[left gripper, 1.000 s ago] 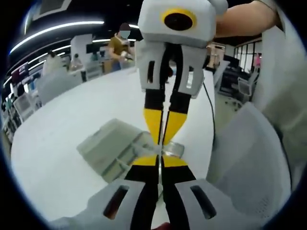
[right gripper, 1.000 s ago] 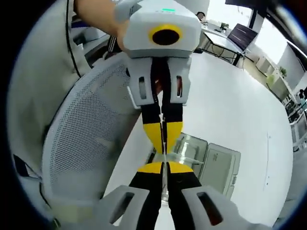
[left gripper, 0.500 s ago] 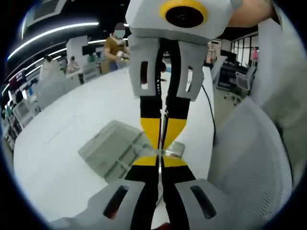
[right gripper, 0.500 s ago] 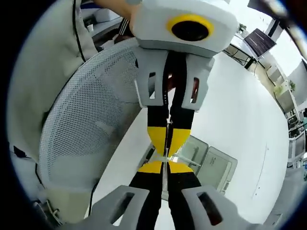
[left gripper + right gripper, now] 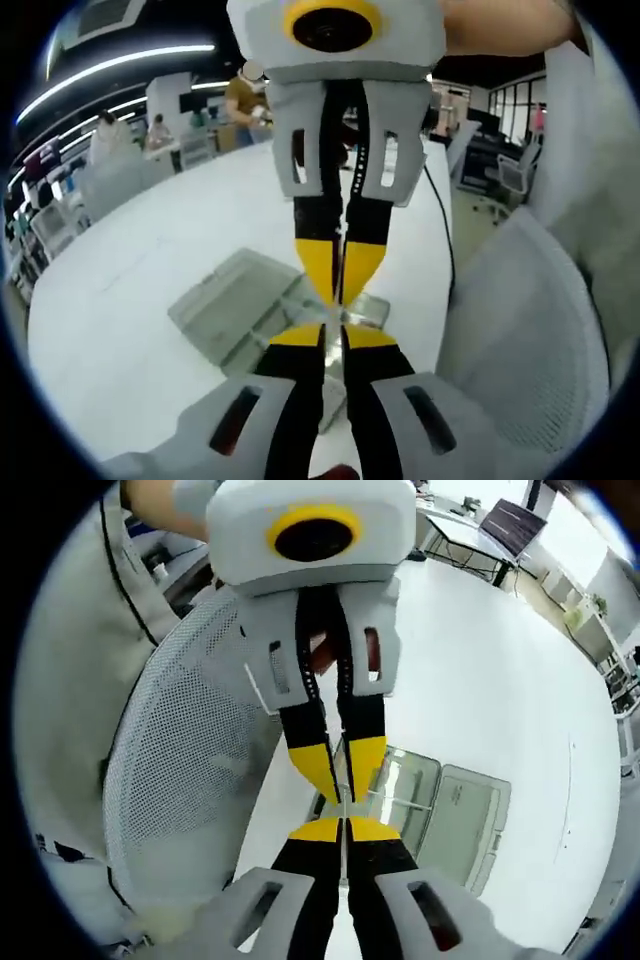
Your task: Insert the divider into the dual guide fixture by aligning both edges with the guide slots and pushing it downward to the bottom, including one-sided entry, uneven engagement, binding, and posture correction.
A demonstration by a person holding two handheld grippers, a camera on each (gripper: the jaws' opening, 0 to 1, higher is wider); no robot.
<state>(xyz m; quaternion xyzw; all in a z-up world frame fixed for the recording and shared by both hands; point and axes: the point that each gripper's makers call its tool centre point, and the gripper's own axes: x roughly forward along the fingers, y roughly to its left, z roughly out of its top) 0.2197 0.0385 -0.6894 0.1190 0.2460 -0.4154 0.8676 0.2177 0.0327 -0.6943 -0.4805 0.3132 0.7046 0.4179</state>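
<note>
1. Now, in the left gripper view, the left gripper (image 5: 333, 335) rises from the bottom with its yellow-tipped jaws pressed together on the thin clear divider (image 5: 362, 311), whose edge runs between the tips.
2. Facing it from above, the right gripper (image 5: 339, 300) comes down tip to tip with the left one, its jaws likewise closed on the same clear sheet.
3. Just beyond and below the meeting tips lies the dual guide fixture (image 5: 235, 308), a grey-green block on the white table (image 5: 130, 300); part of the divider shows to the right of the tips, over the fixture's near end.
4. Whether the divider's edges sit in the guide slots cannot be told.
5. To the right of the fingers stands a white mesh chair back (image 5: 520, 340).
6. In the right gripper view, the right gripper (image 5: 343, 825) pinches the divider (image 5: 390, 788) from the bottom, and the left gripper (image 5: 340, 792) reaches down from the top to meet it, clamped on the same sheet.
7. The fixture (image 5: 455, 815) lies to the right of the tips on the table (image 5: 500, 680), and the chair back (image 5: 190, 780) lies to their left.
8. A hand (image 5: 165, 500) holds the left gripper's body at the top left.
</note>
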